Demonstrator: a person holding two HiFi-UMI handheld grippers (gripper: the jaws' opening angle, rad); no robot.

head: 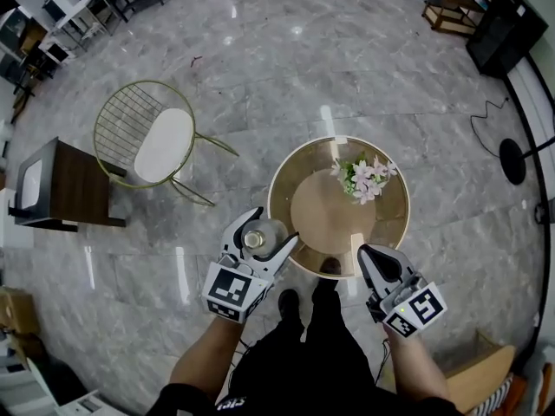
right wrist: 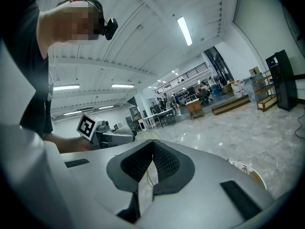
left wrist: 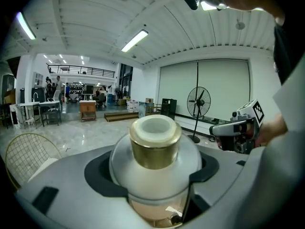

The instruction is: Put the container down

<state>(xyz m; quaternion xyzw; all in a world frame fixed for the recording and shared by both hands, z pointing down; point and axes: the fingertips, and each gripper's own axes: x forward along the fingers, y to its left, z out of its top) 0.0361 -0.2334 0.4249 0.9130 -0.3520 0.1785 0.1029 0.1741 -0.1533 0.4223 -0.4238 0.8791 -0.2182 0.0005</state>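
Observation:
A round frosted-glass container (head: 257, 236) with a gold neck and white cap (left wrist: 155, 142) sits between the jaws of my left gripper (head: 262, 237), which is shut on it. It hangs in the air just off the left front edge of the round glass table (head: 299, 167). My right gripper (head: 375, 259) is shut with nothing in it, at the table's front right edge. In the right gripper view the black pads (right wrist: 164, 163) are closed together. The left gripper (right wrist: 102, 133) shows across from it.
A bunch of pink and white flowers (head: 364, 178) lies on the table's far right. A gold wire chair (head: 152, 137) with a white seat stands to the left, a dark wooden side table (head: 74, 185) beyond it. A standing fan (left wrist: 198, 101) is at the right. My shoes (head: 288, 302) are by the table.

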